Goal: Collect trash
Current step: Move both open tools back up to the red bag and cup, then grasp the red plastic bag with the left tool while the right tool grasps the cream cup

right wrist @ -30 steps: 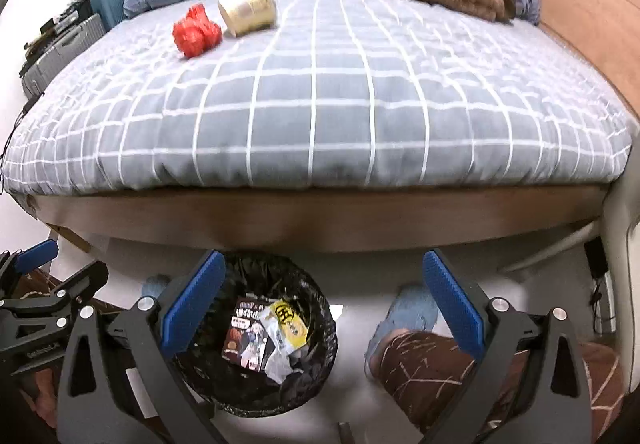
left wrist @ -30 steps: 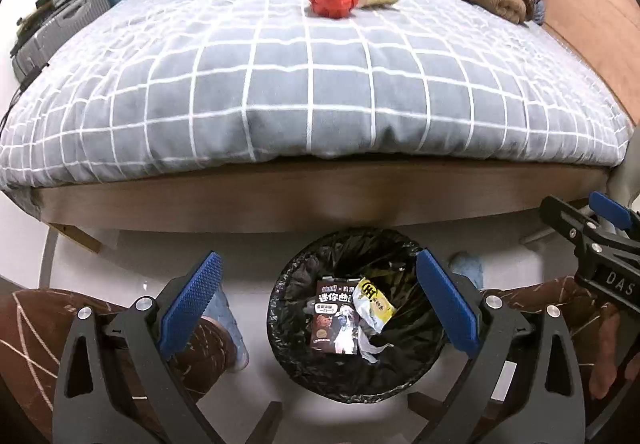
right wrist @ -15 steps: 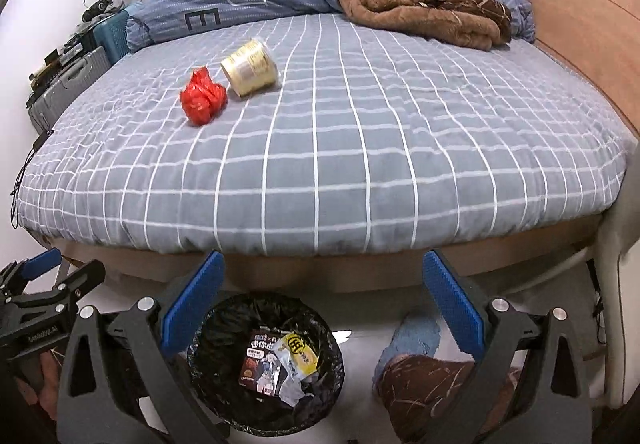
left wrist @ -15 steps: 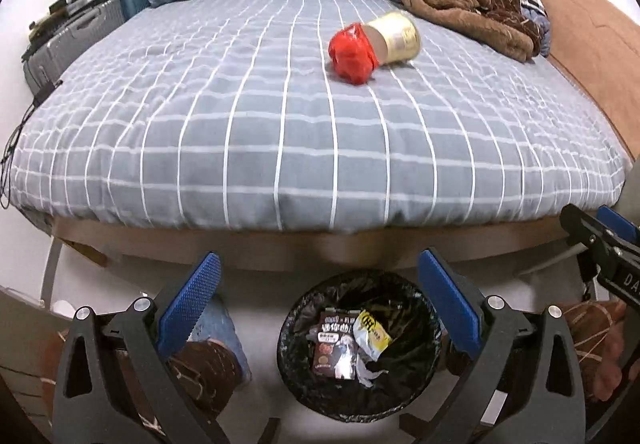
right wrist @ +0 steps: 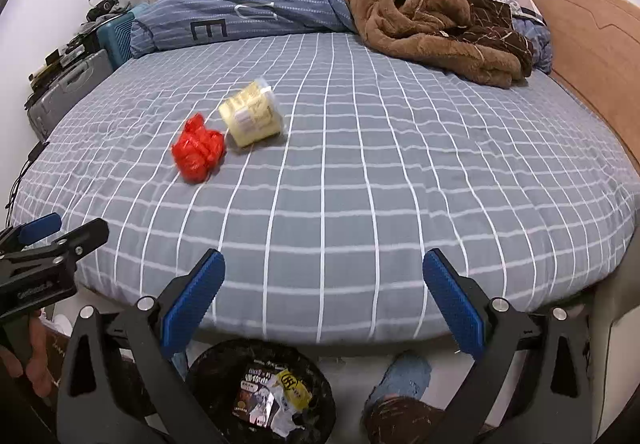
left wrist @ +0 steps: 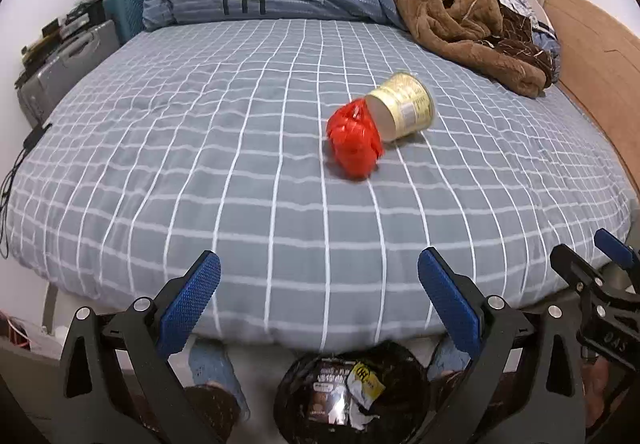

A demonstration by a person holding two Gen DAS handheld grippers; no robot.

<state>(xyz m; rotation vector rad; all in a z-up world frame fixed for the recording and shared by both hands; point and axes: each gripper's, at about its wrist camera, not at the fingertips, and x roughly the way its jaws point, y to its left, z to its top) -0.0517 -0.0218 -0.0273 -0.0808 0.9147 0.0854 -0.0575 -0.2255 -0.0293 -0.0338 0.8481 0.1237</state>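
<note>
Left gripper [left wrist: 319, 298]: jaws wide apart, nothing held. Right gripper [right wrist: 323, 294]: likewise spread wide and empty. Both hang above the near edge of the bed [left wrist: 160, 171]. On the checked sheet lie a crumpled red bag [left wrist: 354, 141] and a cream tub [left wrist: 402, 111] on its side, touching; the tub's label is unreadable. The bin [right wrist: 262, 392] stands on the floor holding wrappers; their print is too small to read. The blue duvet [right wrist: 248, 13] shows a large "E".
</note>
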